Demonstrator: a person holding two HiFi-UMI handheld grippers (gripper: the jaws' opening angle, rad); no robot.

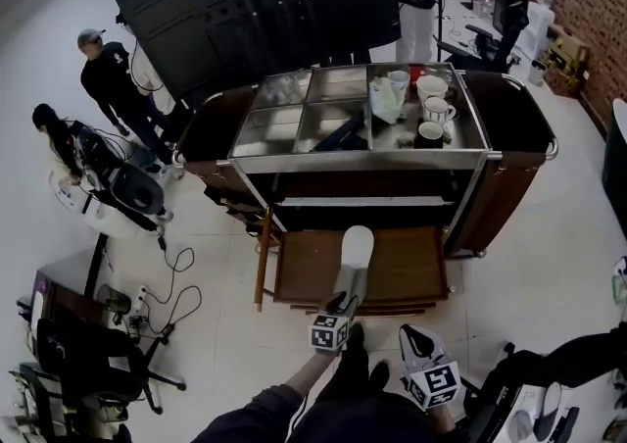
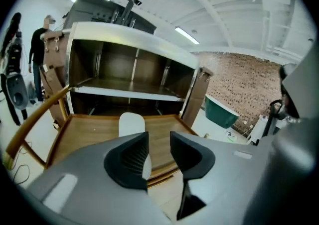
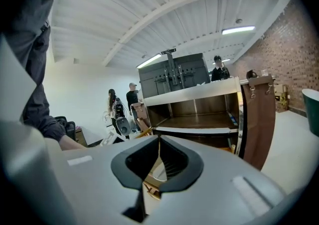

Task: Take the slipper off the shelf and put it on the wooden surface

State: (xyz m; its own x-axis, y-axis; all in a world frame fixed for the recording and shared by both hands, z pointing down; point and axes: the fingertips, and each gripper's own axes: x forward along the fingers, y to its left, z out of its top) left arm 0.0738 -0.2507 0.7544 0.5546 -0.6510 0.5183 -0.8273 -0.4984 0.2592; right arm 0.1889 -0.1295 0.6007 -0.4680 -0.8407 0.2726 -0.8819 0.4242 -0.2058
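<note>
We see the white slipper [image 1: 356, 250] lying flat on the wooden surface [image 1: 404, 267], the pull-out board at the foot of the cart [image 1: 511, 118], with its length pointing from us toward the cart's shelf [image 1: 345, 201]. It sits a little right of the board's middle, well clear of the side rails. Our left claw [image 1: 345, 302] hangs just over the slipper's near end. In the left gripper view the left claw [image 2: 159, 143] stands spread, a clear gap between its two dark fingers [image 2: 130, 162]. The slipper [image 2: 131, 123] stretches away beyond them on the wooden surface [image 2: 87, 137], and a strip of its white edge shows in the gap close by the left finger. The pads do not pinch it; whether the left finger brushes it we cannot tell. Behind it the shelf [image 2: 124, 91] runs across the cart's open front. Our right claw [image 1: 418, 339] is held low and off to the right, apart from the board. In the right gripper view the right claw [image 3: 159, 150] is pressed together with nothing between its fingers. On top of the cart, steel trays [image 1: 294, 110] fill the left part and white cups [image 1: 432, 110] stand at the right. Two people [image 1: 106, 73] stand near equipment at the far left.
</note>
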